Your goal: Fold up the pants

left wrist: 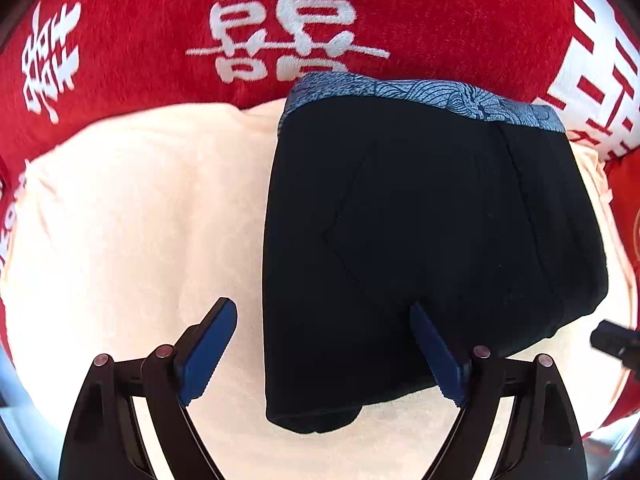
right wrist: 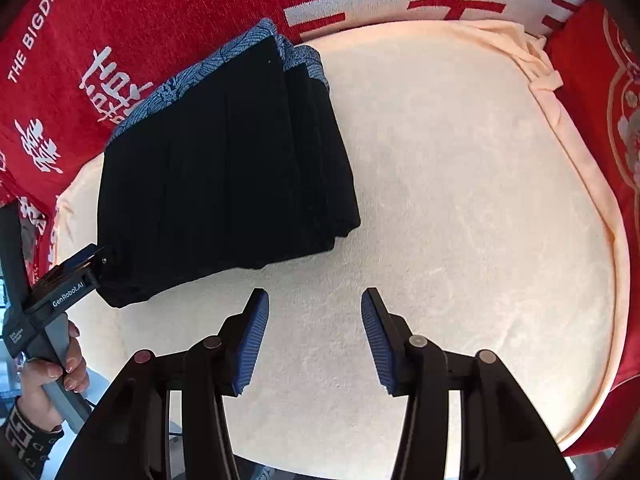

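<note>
Left gripper (left wrist: 324,346) stands wide open astride the near edge of the folded black pants (left wrist: 420,248) on the cream towel (right wrist: 440,200); right gripper (right wrist: 315,340) half-open, empty. Contact seems absent. Careless withdrawal could snag the stack and undo the fold.

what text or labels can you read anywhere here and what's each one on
"THE BIGDA", cut off by the frame edge: red blanket
"GenRobot.AI": left gripper
Small white label lower on that gripper's body: too small to read
Large white Chinese characters on the blanket: decorative, not read here
</note>
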The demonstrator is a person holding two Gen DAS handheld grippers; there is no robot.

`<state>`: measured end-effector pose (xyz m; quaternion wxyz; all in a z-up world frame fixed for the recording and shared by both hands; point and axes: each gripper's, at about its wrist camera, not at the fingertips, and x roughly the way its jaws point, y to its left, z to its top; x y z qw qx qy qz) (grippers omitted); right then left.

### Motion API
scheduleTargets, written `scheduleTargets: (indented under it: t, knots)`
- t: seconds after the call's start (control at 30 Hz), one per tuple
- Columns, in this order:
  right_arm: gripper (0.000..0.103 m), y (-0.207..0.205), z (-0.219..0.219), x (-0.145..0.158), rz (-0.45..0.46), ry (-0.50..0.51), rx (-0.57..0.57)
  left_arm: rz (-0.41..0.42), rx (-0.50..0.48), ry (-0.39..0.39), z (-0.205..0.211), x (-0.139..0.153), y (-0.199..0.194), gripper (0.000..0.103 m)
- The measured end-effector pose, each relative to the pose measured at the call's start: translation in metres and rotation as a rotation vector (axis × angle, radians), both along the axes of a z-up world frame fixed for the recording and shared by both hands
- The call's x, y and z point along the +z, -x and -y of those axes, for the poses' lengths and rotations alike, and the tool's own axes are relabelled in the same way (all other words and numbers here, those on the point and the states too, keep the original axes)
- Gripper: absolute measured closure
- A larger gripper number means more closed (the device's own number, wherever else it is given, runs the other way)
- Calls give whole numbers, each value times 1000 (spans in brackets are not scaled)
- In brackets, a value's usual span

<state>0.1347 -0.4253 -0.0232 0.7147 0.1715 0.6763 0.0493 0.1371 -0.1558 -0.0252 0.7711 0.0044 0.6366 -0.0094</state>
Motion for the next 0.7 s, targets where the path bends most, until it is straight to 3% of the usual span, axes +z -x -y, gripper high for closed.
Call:
scheduleTargets:
  t: [0.7]
  knots:
    - [41, 3, -16, 6, -53, -29, -16, -41, 5, 31, -11, 7, 3, 14]
